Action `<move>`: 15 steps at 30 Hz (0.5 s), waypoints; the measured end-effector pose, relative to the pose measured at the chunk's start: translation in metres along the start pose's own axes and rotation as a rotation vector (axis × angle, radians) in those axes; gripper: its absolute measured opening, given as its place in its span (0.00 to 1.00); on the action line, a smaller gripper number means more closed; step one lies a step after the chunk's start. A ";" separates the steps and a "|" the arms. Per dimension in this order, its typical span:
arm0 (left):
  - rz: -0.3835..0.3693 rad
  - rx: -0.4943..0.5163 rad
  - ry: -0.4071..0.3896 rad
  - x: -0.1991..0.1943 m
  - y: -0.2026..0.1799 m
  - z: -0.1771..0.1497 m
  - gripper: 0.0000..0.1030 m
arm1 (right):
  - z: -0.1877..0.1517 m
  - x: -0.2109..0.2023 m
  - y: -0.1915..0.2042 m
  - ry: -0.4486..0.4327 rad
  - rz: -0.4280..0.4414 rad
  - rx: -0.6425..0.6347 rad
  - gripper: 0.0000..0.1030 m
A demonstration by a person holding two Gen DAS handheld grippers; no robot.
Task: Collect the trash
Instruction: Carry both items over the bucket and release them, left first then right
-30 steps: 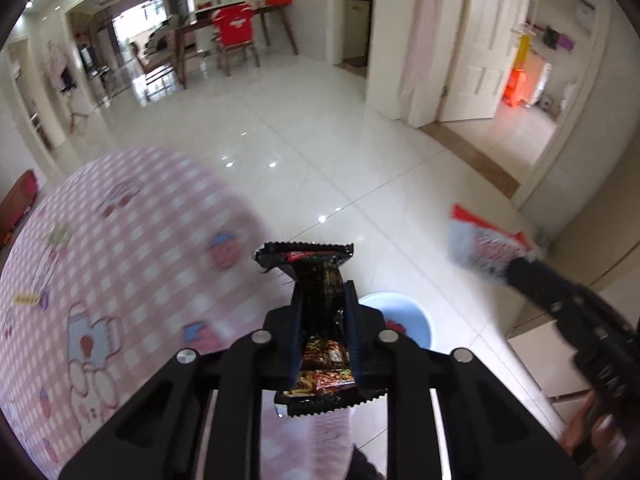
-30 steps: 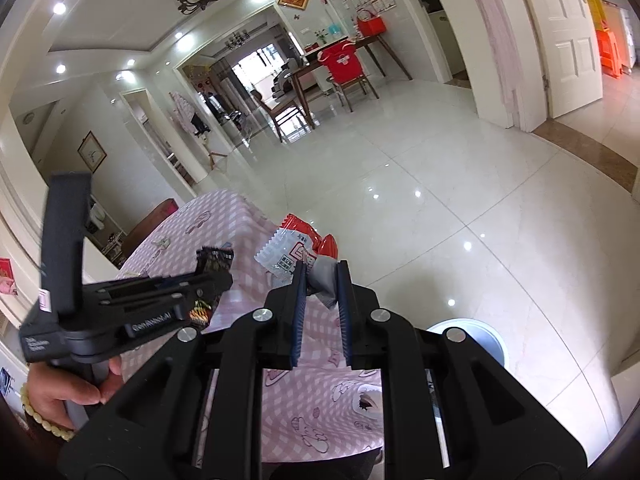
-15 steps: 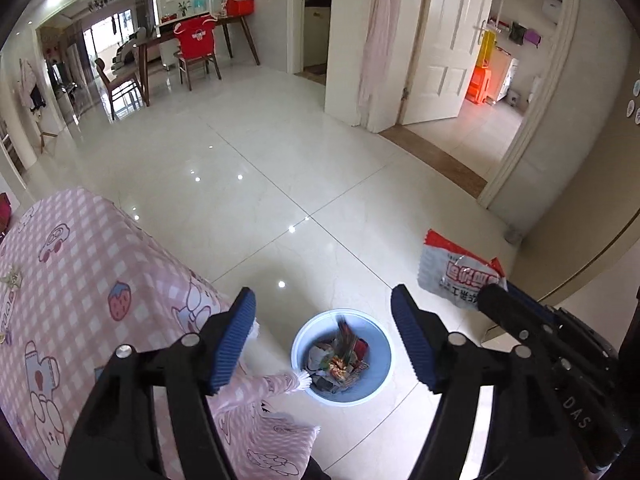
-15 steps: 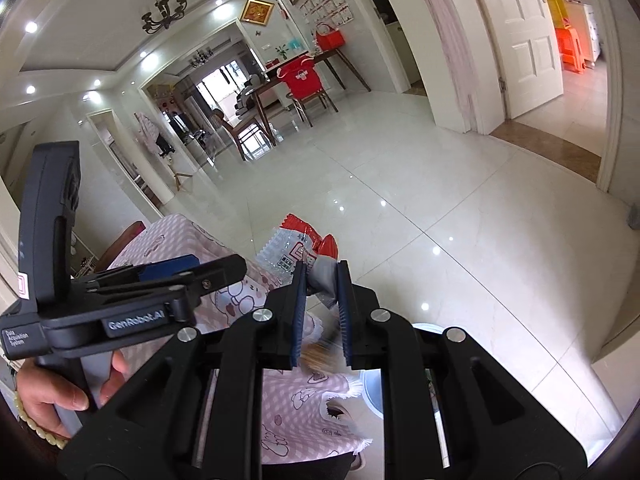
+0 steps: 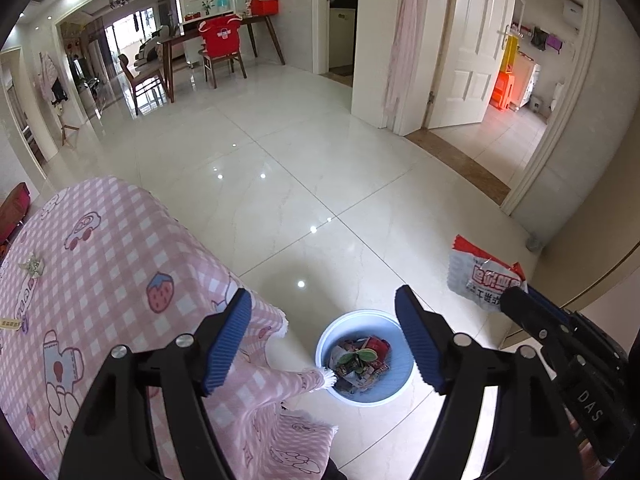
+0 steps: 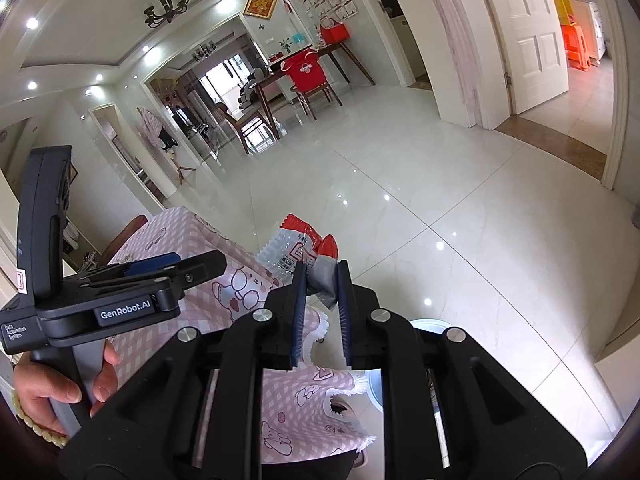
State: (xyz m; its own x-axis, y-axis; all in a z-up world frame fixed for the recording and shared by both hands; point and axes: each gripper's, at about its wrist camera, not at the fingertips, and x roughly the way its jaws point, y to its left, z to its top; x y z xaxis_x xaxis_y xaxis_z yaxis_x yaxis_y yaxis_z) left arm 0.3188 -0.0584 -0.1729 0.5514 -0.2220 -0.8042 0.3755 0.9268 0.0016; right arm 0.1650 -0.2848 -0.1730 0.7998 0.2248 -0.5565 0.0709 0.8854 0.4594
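My left tool (image 5: 324, 344) had just opened wide, empty, above the bin (image 5: 400, 390). My right tool (image 6: 322, 312) gripped the red-and-white wrapper (image 6: 298, 246) short of the bin; released there, I judged it could flutter onto the floor (image 5: 320, 184).

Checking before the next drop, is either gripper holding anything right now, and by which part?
The right gripper pinches a red-and-white snack wrapper by its crumpled near end. The left gripper is open and empty above the blue bin.

A lived-in home: glossy white tile floor (image 5: 304, 168), a dining table (image 5: 224, 32) with a red-covered chair (image 5: 220, 40) at twelve o'clock, chandelier (image 6: 166, 8) overhead, white panelled door (image 5: 476, 48) at two o'clock, pink cartoon tablecloth (image 5: 100, 272) at eight.
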 end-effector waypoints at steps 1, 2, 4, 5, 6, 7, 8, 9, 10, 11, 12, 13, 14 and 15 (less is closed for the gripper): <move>0.001 -0.002 -0.003 -0.001 0.002 0.000 0.72 | 0.000 0.000 -0.002 0.000 0.001 0.000 0.15; 0.003 -0.004 -0.005 -0.002 0.004 0.000 0.72 | 0.000 0.001 -0.002 0.000 0.003 0.000 0.15; 0.007 -0.004 -0.011 -0.005 0.009 0.000 0.72 | 0.001 0.003 -0.002 -0.001 0.002 0.000 0.15; 0.010 -0.002 -0.015 -0.006 0.012 0.000 0.72 | 0.001 0.004 -0.003 -0.001 0.003 0.001 0.15; 0.016 0.000 -0.018 -0.007 0.012 0.000 0.73 | 0.002 0.005 -0.003 0.000 0.004 0.002 0.15; 0.023 0.003 -0.022 -0.008 0.014 0.000 0.74 | 0.002 0.007 -0.003 0.002 0.006 0.006 0.16; 0.027 0.002 -0.025 -0.009 0.015 0.001 0.74 | 0.003 0.009 -0.003 0.003 0.009 0.009 0.18; 0.031 0.001 -0.028 -0.009 0.014 0.002 0.74 | 0.003 0.011 -0.004 0.005 0.007 0.014 0.18; 0.034 0.001 -0.030 -0.010 0.016 0.002 0.75 | 0.004 0.013 -0.004 0.013 0.006 0.015 0.19; 0.036 0.001 -0.033 -0.010 0.019 0.002 0.75 | 0.003 0.018 -0.006 0.024 0.007 0.020 0.30; 0.037 0.003 -0.034 -0.011 0.020 0.002 0.75 | 0.002 0.021 -0.007 0.031 -0.007 0.024 0.41; 0.041 0.009 -0.036 -0.012 0.021 0.002 0.75 | 0.001 0.024 -0.008 0.037 -0.020 0.022 0.59; 0.044 0.012 -0.038 -0.012 0.021 0.001 0.75 | 0.000 0.026 -0.008 0.043 -0.031 0.016 0.58; 0.049 0.015 -0.038 -0.012 0.022 0.001 0.75 | 0.000 0.028 -0.009 0.046 -0.032 0.015 0.58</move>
State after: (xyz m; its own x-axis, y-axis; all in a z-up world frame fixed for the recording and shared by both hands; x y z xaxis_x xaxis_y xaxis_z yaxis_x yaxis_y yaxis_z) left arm 0.3205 -0.0358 -0.1627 0.5976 -0.1878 -0.7795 0.3583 0.9323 0.0500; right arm 0.1863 -0.2865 -0.1929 0.7687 0.2156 -0.6022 0.1052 0.8861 0.4515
